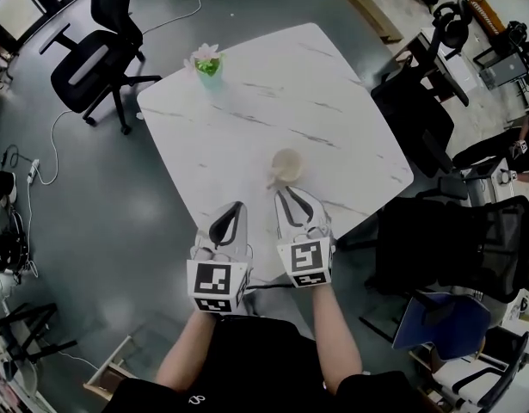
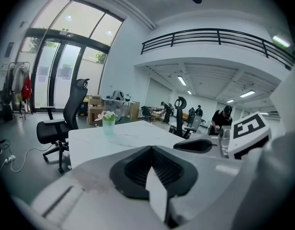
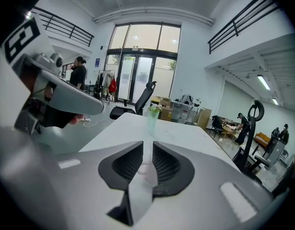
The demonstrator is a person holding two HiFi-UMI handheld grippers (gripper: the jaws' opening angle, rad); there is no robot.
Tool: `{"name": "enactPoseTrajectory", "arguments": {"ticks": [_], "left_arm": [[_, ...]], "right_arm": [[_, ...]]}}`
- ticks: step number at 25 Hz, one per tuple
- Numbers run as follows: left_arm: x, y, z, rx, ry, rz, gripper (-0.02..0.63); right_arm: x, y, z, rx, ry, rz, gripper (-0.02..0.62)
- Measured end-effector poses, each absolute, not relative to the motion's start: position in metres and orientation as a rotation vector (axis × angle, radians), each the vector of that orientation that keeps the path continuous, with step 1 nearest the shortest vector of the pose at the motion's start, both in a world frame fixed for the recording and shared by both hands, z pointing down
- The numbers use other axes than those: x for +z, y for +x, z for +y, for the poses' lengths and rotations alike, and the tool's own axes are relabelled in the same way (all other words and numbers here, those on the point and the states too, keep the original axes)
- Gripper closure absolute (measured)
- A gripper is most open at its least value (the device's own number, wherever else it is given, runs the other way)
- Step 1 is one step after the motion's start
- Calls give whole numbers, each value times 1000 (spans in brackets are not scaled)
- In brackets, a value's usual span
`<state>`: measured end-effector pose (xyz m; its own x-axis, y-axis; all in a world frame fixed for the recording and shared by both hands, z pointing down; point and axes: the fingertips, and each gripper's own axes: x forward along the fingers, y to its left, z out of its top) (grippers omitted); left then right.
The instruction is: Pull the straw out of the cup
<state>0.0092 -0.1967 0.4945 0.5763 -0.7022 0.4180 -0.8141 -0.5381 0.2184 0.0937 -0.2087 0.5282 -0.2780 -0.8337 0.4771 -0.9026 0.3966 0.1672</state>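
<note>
Straw (image 1: pixel 273 181): a short pale stub leans out of the cup's near-left rim and ends right at the right gripper's tips. In the right gripper view a pale thing (image 3: pixel 144 169) fills the gap between the pads.
Chair (image 1: pixel 96 67): black, on the floor far ahead and to the left of the left gripper, off the table's far-left corner.
Vase (image 1: pixel 207 62): small and green with a pale flower, well ahead of both grippers on the table's far-left corner. It stands upright in the left gripper view (image 2: pixel 108 123) and the right gripper view (image 3: pixel 152 116).
Left gripper (image 1: pixel 238 206): jaws pressed together with nothing between them (image 2: pixel 152 150). It hangs over the table's near edge, just beside the right gripper and short of the cup.
Table (image 1: pixel 333 84): white top with grey veins, under both grippers' tips.
Cup (image 1: pixel 287 164): cream, upright, mouth open to the top, just ahead of the right gripper's tips and ahead-right of the left gripper.
Right gripper (image 1: pixel 282 193): jaws drawn in to a narrow slot (image 3: pixel 146 145), closed on the straw's end at the cup's near side.
</note>
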Motion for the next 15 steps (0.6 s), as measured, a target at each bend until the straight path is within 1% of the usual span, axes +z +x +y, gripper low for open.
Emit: {"name": "enactPoseTrajectory", "arguments": {"ticks": [6, 15], "left_arm": [[510, 4, -203, 427, 2375, -1256, 604], [518, -6, -214, 436, 2322, -1296, 605]], "right_arm": [[557, 93, -229, 159, 1405, -2124, 532], [577, 88, -253, 84, 1328, -2082, 532]]}}
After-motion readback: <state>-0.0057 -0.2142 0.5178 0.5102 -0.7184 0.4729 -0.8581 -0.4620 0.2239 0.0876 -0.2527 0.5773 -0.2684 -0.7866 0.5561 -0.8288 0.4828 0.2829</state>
